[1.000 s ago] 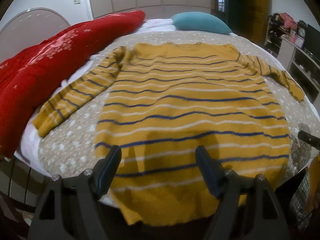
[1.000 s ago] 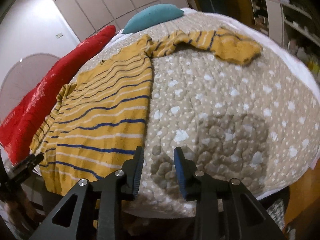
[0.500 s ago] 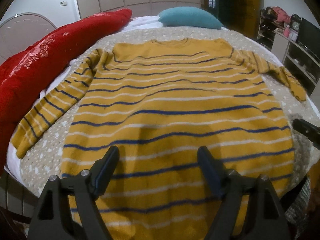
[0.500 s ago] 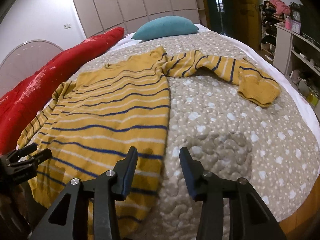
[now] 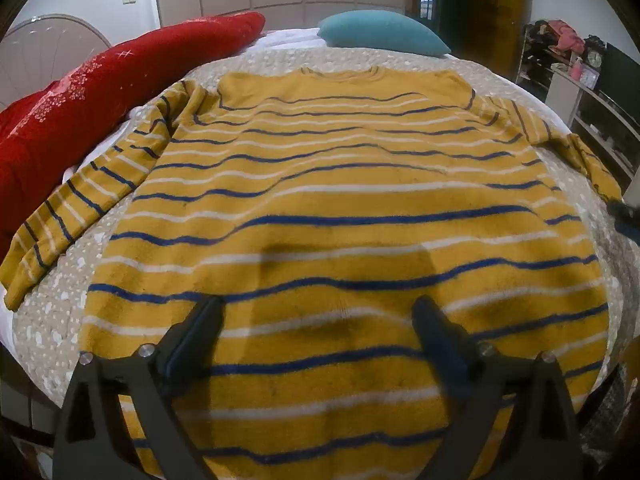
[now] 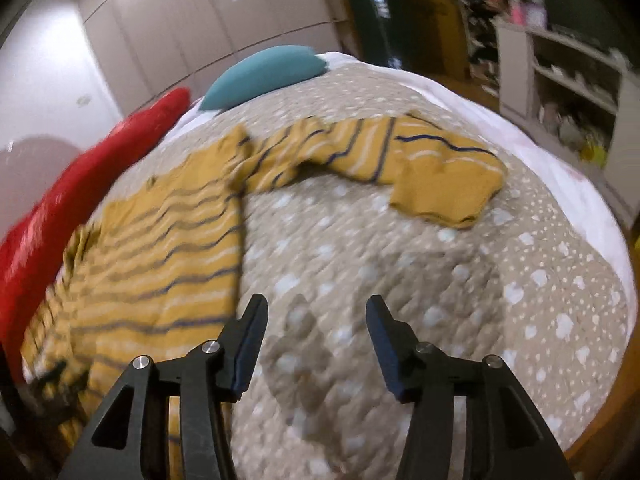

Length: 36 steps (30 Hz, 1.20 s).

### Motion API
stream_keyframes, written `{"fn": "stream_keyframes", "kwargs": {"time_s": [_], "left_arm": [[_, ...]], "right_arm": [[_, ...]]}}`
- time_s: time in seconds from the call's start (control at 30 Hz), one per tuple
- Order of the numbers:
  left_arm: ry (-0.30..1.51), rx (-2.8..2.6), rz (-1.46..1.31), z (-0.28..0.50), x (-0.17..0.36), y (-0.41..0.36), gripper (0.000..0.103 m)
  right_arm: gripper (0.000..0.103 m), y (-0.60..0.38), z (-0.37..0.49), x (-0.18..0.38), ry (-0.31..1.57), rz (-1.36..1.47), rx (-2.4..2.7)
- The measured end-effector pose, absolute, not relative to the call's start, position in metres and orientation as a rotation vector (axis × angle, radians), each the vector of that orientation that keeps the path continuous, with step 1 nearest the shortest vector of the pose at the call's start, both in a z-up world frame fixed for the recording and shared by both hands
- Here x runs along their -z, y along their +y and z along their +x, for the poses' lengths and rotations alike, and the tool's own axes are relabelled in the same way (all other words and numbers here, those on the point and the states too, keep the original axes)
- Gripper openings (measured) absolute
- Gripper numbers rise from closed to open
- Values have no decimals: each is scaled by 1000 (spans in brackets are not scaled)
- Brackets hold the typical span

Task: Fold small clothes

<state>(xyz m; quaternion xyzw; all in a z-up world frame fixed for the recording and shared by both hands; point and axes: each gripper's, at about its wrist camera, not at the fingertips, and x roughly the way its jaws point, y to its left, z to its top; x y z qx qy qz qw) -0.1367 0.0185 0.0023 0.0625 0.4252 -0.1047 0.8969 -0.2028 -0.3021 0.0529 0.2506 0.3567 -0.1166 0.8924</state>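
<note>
A mustard-yellow sweater [image 5: 340,208] with blue and white stripes lies flat on the bed, neck toward the far end, both sleeves spread out. My left gripper [image 5: 316,320] hovers over the sweater's lower middle; its jaws are opening, with nothing pinched between them. In the right wrist view the sweater's body [image 6: 160,248] lies to the left and its right sleeve [image 6: 420,164] bends across the quilt. My right gripper [image 6: 316,320] hangs over bare quilt just right of the sweater's side edge; its jaws are opening and hold nothing.
The bed wears a beige dotted quilt [image 6: 460,280]. A red blanket [image 5: 92,96] runs along its left side and a teal pillow [image 5: 380,34] lies at the head. Shelves with clutter [image 5: 580,80] stand to the right. The right gripper's tip [image 5: 624,216] shows at the left view's edge.
Both grippers have spread their jaws wider. The left one has come closer over the sweater's body. The right one has swung to the right, away from the hem, toward the sleeve side.
</note>
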Motion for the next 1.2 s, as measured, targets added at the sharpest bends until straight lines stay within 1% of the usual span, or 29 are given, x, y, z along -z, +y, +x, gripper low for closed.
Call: {"fn": "stream_keyframes", "kwargs": {"time_s": [0.3, 0.37, 0.53, 0.63, 0.67, 0.7, 0.77, 0.8, 0.83, 0.9, 1.0, 1.07, 1.2], "left_arm": [[840, 225, 131, -140, 3, 20, 100], [828, 225, 133, -140, 4, 19, 101], [805, 228, 136, -141, 6, 19, 103], [804, 231, 134, -141, 6, 20, 103], [805, 230, 134, -141, 6, 19, 103], [807, 231, 134, -141, 6, 20, 103], [819, 243, 111, -142, 2, 23, 103], [821, 258, 79, -143, -2, 29, 103], [819, 266, 53, -144, -5, 33, 103], [798, 261, -22, -143, -17, 54, 103], [747, 131, -90, -137, -36, 98, 103], [721, 18, -154, -130, -45, 143, 103], [762, -215, -254, -114, -43, 238, 103]], "right_arm": [[56, -369, -180, -34, 713, 824, 303], [56, -373, -179, -33, 712, 834, 306], [56, -368, -165, -40, 758, 708, 312], [56, -387, -147, -61, 740, 528, 406], [56, -399, -142, -73, 696, 392, 547], [61, -406, -140, -80, 679, 311, 635], [61, -418, -137, -91, 694, 163, 807], [62, -419, -142, -97, 679, 181, 801], [66, -417, -151, -102, 654, 232, 748], [69, -401, -163, -104, 650, 305, 623], [69, -355, -170, -99, 669, 309, 476], [69, -323, -169, -94, 683, 308, 374], [69, -268, -158, -84, 692, 306, 223]]}}
